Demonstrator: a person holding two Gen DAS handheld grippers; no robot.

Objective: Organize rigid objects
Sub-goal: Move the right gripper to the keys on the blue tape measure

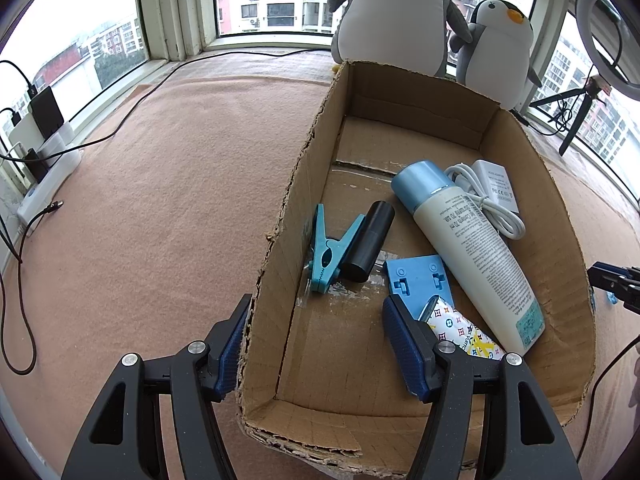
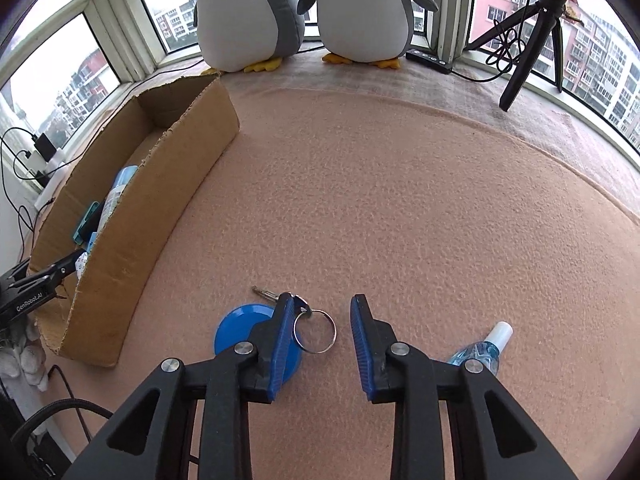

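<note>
1. The left gripper (image 1: 316,344) is spread open, straddling the near left wall of the box (image 1: 280,240), gripping nothing.
2. In the box lie a bottle (image 1: 472,248), a clip (image 1: 328,252), a black tube (image 1: 368,248), a charger (image 1: 494,184), a blue plate (image 1: 420,280) and a patterned pack (image 1: 460,332).
3. The right gripper (image 2: 318,340) hangs open over the blanket (image 2: 400,200), a key ring (image 2: 315,332) between its fingers, a blue disc (image 2: 244,332) just left, a small bottle (image 2: 486,348) to the right.
</note>
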